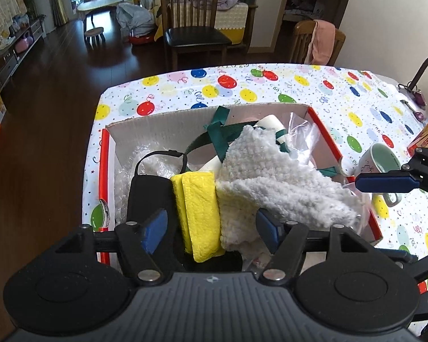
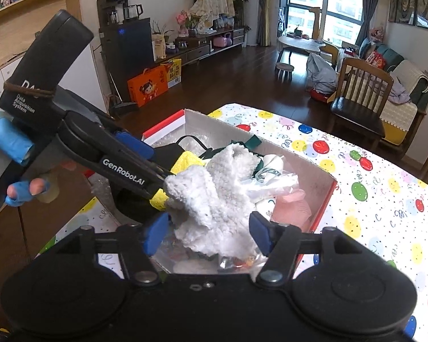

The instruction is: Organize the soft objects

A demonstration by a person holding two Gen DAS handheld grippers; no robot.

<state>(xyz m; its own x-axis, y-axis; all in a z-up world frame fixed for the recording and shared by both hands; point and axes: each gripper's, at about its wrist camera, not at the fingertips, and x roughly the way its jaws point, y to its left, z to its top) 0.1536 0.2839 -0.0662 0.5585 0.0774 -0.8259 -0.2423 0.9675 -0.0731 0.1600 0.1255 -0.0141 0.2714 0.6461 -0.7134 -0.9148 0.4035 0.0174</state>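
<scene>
Soft objects lie heaped in an open cardboard box [image 1: 168, 122] with red outer walls, which stands on the surface [image 1: 299, 85] under a balloon-print cloth. Uppermost in the box is a fluffy white knitted cloth [image 1: 271, 176], draped over a folded yellow cloth [image 1: 198, 213] that leans against a black mask [image 1: 149, 191] near the box's left wall. Behind the white cloth, toward the box's far wall, are green webbing straps [image 1: 216, 134], a crumpled clear plastic bag [image 1: 302, 131] and a patch of bubble wrap [image 1: 134, 159]; the right wrist view also shows something pink [image 2: 292, 205] against the box's right wall. Both pairs of tongs hang over the near edge of the box, pointing down into it. The left tongs [image 1: 211, 223] are spread, with the yellow cloth and an edge of the white one lying between the pads but not squeezed. The right tongs [image 2: 205, 232] are likewise spread around the white cloth's near end without pinching it. That slack pose suggests the cloths are simply resting in the box, which serves as the collecting place. A mug [image 1: 379, 162] sits on the surface just beyond the box's right wall, outside the pile.
</scene>
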